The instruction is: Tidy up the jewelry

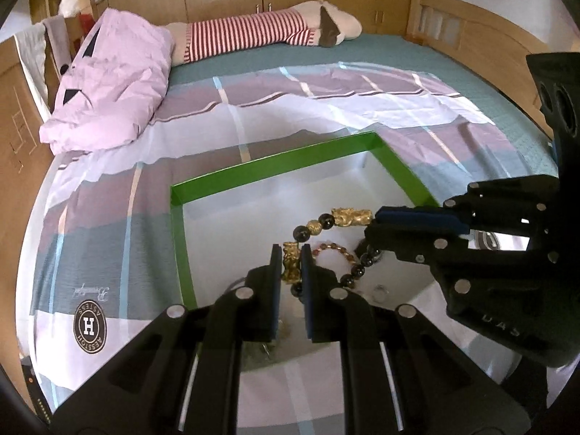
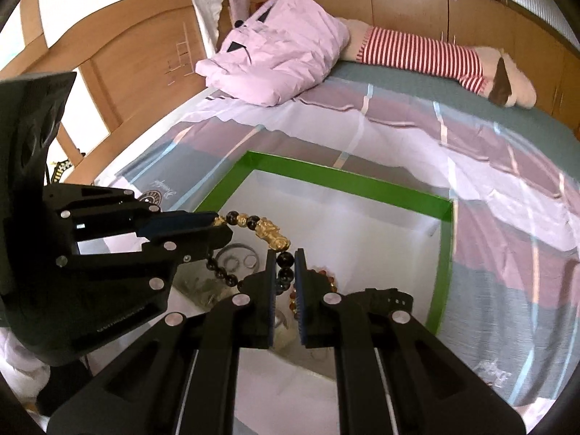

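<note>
A wide bed spread with a plaid lilac-and-grey sheet carries the shallow white cardboard box with bright green rim. Over its open interior hangs the black-and-gold beaded bracelet, held taut between both tools. The left hand-held gripper is clamped on a gold charm at the strand's near end; the right hand-held gripper is clamped on dark beads at the other end. The bracelet's long axis therefore runs from one hand-held gripper across to the other, above the box floor and apart from it. Below lie an amber bead bracelet and some small silver rings. Lowering looks like the step ahead; both ends seem equally near.
</note>
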### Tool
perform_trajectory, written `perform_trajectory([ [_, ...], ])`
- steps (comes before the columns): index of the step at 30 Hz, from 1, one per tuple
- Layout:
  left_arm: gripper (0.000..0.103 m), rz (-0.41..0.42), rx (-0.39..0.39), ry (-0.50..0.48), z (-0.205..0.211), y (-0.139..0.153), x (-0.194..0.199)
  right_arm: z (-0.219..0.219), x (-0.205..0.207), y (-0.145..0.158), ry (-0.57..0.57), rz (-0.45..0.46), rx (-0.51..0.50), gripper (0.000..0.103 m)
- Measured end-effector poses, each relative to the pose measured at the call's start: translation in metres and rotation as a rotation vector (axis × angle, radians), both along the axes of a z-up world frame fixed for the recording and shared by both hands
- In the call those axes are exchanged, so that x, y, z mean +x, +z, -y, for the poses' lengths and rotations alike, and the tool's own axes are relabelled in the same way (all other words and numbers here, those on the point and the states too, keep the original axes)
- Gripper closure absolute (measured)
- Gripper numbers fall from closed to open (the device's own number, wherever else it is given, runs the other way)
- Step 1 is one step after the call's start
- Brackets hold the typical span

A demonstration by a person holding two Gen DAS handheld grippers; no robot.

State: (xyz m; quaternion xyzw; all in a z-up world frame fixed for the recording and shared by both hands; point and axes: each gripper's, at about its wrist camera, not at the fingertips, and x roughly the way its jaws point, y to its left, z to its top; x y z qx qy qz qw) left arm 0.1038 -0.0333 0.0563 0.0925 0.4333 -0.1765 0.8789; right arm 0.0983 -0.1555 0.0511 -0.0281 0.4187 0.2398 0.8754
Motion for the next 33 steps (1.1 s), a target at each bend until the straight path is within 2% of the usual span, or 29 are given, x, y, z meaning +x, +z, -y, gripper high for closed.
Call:
perform_trajectory([
  [6, 0.093, -0.055, 0.021, 0.019, -0.007, -0.027, 0.015, -0.016, 0.009, -0.026, 0.012, -0.055, -0.049, 0.094],
  [11, 0.092, -0.07, 0.025, 0.026, -0.009, -0.036, 0.016, -0.019, 0.008, -0.033, 0.01, -0.064, -0.064, 0.094],
  [12, 0.09, -0.066, 0.028, 0.03, -0.009, -0.036, 0.015, -0.017, 0.008, -0.033, -0.002, -0.061, -0.07, 0.089],
  [13, 0.078, -0.06, 0.031, 0.038, -0.01, -0.035, 0.014, -0.015, 0.008, -0.032, -0.014, -0.059, -0.075, 0.082],
  [14, 0.067, -0.053, 0.034, 0.051, -0.011, -0.034, 0.013, -0.012, 0.009, -0.032, -0.029, -0.059, -0.074, 0.063],
  [15, 0.06, -0.046, 0.036, 0.062, -0.013, -0.034, 0.013, -0.006, 0.009, -0.031, -0.062, -0.055, -0.071, 0.051],
  [17, 0.033, -0.034, 0.028, 0.083, -0.017, -0.031, 0.012, 0.007, 0.011, -0.03, -0.113, -0.057, -0.026, 0.04],
  [20, 0.023, -0.008, 0.008, 0.113, -0.023, -0.023, 0.005, 0.026, 0.009, -0.023, -0.218, -0.034, 0.022, 0.024],
  [24, 0.01, 0.04, 0.037, 0.137, -0.021, -0.015, -0.009, 0.035, -0.006, -0.012, -0.339, 0.03, -0.015, 0.001],
  [29, 0.003, 0.021, 0.042, 0.148, -0.022, -0.019, -0.023, 0.032, -0.019, -0.005, -0.383, 0.079, -0.056, 0.001],
  [33, 0.002, 0.022, 0.069, 0.169, -0.028, -0.022, -0.033, 0.034, -0.026, -0.007, -0.427, 0.102, -0.096, 0.001],
])
